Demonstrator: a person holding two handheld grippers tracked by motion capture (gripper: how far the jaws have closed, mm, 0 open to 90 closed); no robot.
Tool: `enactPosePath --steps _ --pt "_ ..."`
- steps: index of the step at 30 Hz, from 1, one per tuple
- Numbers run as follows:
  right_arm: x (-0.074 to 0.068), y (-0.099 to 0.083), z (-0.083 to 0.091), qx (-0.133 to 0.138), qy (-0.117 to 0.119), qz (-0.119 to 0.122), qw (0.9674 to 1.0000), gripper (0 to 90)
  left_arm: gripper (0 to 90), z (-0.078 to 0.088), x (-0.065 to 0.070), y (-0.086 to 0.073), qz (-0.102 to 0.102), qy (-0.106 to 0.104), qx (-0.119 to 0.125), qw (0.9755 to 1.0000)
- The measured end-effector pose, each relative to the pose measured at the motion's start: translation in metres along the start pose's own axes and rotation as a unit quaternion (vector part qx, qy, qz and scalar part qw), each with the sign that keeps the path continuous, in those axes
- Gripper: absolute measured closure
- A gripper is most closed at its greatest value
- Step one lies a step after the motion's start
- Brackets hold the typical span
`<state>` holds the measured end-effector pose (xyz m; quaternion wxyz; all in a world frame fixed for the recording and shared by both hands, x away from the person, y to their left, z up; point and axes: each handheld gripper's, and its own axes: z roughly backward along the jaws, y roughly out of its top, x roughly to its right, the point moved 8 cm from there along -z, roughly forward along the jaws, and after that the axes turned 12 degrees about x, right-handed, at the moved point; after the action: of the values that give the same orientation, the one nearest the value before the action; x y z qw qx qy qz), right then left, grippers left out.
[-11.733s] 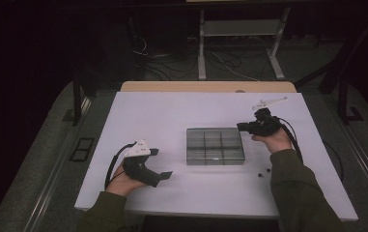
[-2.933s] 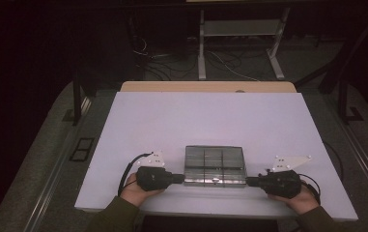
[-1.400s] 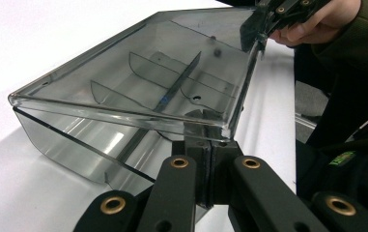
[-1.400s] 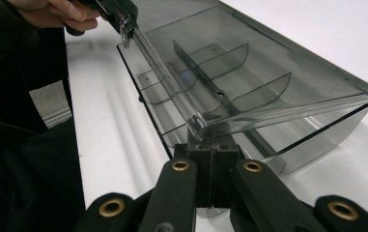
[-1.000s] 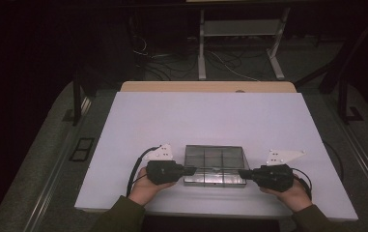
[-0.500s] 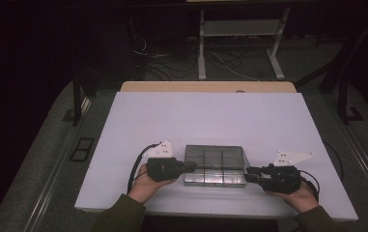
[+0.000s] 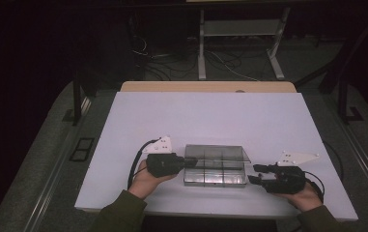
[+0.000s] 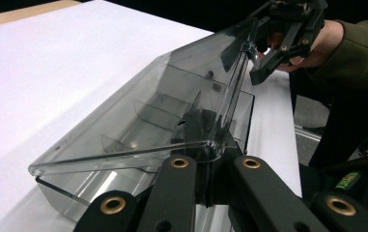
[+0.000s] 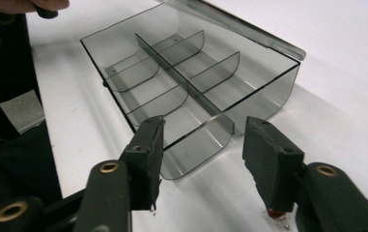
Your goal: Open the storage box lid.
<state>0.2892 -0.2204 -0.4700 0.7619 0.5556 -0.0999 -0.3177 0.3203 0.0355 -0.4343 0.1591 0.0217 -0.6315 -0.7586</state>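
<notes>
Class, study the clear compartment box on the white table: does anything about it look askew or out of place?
The smoky transparent plastic compartment box has its hinged lid propped partly open at a slant, its edge pinched by the left tongs. The right tongs sit open beside it. Its compartments look empty.

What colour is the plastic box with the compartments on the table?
The box is a transparent smoky grey, with dividers of the same tint. The right gripper view shows it best.

Table bare beyond box. Raised lid covers box's far side; near compartments open from above.
</notes>
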Motion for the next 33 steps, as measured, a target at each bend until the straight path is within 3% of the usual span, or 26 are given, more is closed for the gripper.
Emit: enactPosePath --steps 20,33 --pt "0.007 0.001 0.002 0.008 -0.027 0.0 0.9996 39.6 88.7 -0.001 -0.012 0.02 -0.018 0.008 0.016 0.9997" --pt "0.021 0.023 -0.002 0.02 -0.025 0.015 0.9994 41.6 88.7 -0.002 -0.019 0.029 -0.022 0.012 0.027 0.9993"
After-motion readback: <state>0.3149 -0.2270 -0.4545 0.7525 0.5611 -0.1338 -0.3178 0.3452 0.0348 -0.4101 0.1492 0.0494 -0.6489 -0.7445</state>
